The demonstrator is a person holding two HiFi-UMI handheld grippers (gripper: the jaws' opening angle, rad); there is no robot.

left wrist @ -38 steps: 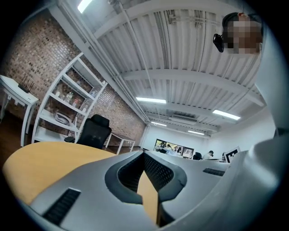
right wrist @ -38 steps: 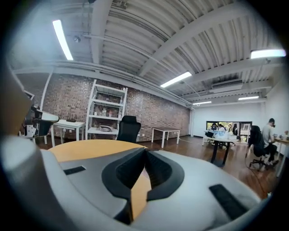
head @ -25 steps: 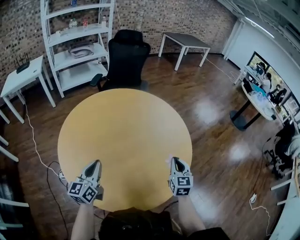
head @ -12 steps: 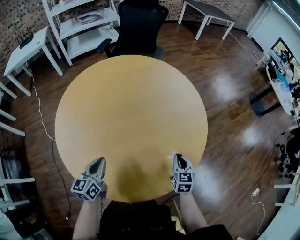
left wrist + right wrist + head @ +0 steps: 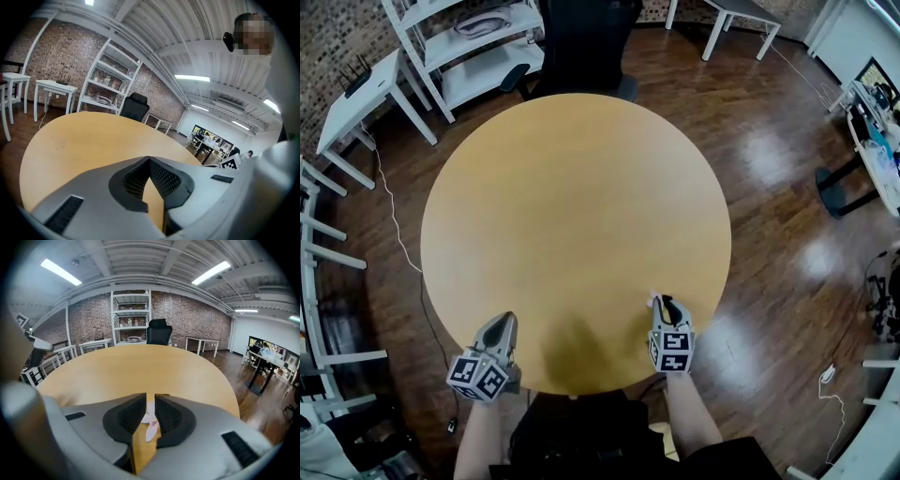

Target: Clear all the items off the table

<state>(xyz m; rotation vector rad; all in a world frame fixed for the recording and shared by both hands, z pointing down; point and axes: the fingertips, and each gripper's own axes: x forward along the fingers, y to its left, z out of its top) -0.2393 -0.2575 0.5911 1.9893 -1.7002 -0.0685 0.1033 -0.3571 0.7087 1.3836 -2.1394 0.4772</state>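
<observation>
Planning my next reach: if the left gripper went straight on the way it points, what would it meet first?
Most likely the table top: the left gripper points slightly down across it, with nothing on the wood ahead. Past the far edge stands the black chair; depth is unclear.

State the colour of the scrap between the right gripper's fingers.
The scrap is pale pink; right gripper view.

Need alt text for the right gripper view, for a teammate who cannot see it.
The right gripper has its jaws slightly apart, having just been opening, with a small pale pink scrap between them, over the near part of a round wooden table. Beyond the table stand a black office chair, white shelving and a brick wall.
</observation>
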